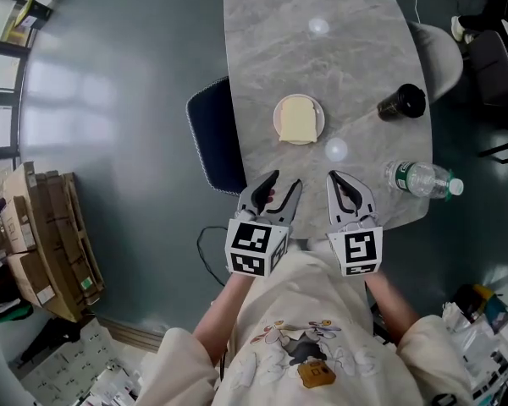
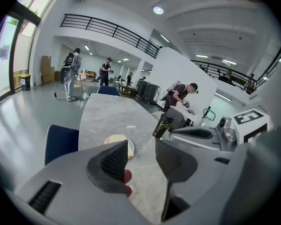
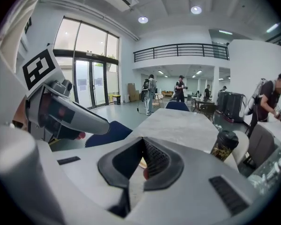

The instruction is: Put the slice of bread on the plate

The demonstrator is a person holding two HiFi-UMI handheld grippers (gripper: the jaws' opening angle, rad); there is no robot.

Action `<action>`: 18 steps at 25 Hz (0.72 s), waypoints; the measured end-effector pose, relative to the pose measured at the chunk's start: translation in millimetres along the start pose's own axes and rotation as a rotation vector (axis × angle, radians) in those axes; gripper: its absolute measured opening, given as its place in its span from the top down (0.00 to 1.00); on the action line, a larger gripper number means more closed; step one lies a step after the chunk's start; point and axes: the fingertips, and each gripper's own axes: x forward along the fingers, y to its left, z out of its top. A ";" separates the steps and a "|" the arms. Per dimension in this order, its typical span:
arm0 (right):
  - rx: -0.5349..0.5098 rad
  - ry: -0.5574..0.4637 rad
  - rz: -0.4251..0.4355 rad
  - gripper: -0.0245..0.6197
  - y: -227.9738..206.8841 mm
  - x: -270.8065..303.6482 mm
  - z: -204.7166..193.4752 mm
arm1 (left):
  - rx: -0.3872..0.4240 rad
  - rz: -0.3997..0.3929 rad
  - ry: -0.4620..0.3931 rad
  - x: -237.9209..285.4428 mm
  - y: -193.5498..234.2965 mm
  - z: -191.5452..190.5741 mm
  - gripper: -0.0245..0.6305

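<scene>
A pale slice of bread [image 1: 298, 121] lies flat on a small white plate [image 1: 319, 107] near the middle of the grey marble table [image 1: 322, 49]. Both grippers hover side by side over the table's near edge, short of the plate and apart from it. My left gripper [image 1: 285, 179] is open with nothing between its pads; in the left gripper view [image 2: 141, 146] the bread [image 2: 113, 138] shows just past the left pad. My right gripper [image 1: 339, 177] has its fingertips together and holds nothing [image 3: 143, 140].
A dark paper cup [image 1: 402, 101] stands right of the plate, and a water bottle [image 1: 419, 179] lies near the table's right front edge. A blue chair [image 1: 213, 138] is tucked at the table's left side. Cardboard boxes [image 1: 46, 244] stand at the far left.
</scene>
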 end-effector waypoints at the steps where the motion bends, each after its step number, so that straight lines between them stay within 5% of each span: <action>1: -0.013 -0.007 0.004 0.95 5.6 -5.1 3.5 | 0.000 0.005 -0.006 -7.1 -2.0 -1.9 0.67; 7: -0.010 -0.032 0.011 0.95 31.3 -31.2 16.4 | 0.014 0.054 0.002 -40.4 -2.4 -15.5 0.70; 18: 0.053 -0.117 -0.025 0.95 61.9 -74.6 47.3 | 0.044 0.059 0.006 -82.0 -16.5 -23.3 0.91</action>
